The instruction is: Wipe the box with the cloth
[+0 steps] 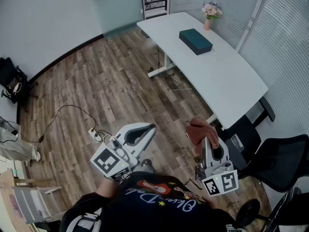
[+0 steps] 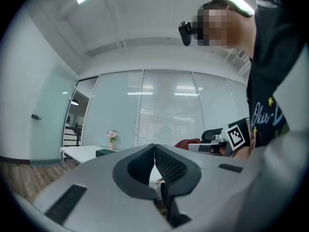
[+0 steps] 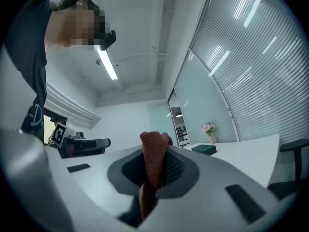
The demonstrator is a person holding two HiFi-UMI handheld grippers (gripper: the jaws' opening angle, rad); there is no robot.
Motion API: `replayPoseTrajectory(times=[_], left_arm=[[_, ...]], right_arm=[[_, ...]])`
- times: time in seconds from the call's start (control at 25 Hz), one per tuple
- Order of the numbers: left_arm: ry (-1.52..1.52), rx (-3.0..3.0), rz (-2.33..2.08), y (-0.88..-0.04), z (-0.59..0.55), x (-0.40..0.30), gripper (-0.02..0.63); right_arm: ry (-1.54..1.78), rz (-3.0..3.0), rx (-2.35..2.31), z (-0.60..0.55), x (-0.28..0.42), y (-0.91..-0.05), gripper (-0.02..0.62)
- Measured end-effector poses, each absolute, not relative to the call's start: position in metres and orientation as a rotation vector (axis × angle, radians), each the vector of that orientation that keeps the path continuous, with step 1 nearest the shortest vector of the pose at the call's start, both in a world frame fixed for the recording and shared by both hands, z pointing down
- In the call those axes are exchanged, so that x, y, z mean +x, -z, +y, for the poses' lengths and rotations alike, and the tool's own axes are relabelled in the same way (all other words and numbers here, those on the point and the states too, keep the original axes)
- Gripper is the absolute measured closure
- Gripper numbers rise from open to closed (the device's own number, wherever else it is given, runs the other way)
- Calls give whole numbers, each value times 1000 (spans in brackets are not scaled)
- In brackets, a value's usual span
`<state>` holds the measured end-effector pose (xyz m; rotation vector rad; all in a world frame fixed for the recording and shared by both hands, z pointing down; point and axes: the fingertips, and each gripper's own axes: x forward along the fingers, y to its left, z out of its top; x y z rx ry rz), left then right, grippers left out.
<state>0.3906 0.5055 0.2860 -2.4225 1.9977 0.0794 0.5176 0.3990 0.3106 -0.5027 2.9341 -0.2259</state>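
Note:
A dark green box (image 1: 195, 41) lies on the far part of the white table (image 1: 222, 83), well away from both grippers; it shows small in the right gripper view as the box (image 3: 203, 150) and in the left gripper view as the box (image 2: 104, 152). My right gripper (image 1: 205, 138) is shut on a reddish-brown cloth (image 1: 199, 130), which stands up between its jaws as the cloth (image 3: 153, 159). My left gripper (image 1: 150, 127) is shut with nothing in it, held low at the left, its jaws meeting at the tip of the gripper (image 2: 154, 146).
A small vase of flowers (image 1: 211, 12) stands at the table's far end. A black office chair (image 1: 277, 161) is at the right beside the table. A cable (image 1: 63, 114) trails across the wooden floor at the left. A person's dark shirt fills the bottom of the head view.

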Motion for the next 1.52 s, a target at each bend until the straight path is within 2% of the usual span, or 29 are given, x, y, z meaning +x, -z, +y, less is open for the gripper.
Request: replayPoseTrajectory(times=[0.76,1.0,1.24,1.36,1.52], left_arm=[[-14,-2435,1966,-288,483,466,603],[1,-2472,2006,-302,483,470,602],[-116,-2610,1785,-299,436,488,602],[-141,-2631,1701,-294,418,477,602],[-130,-2585,1789,-296,402,415,603]], right_arm=[[329,2841,-496,382,598,-327,571],[384,2820,-508,387,611,-338,571],[381,2789,-661,364,630,-339,571],[335,2777,-696,348,615,-332,571],[308,2794,-684,334,568,-323,571]])
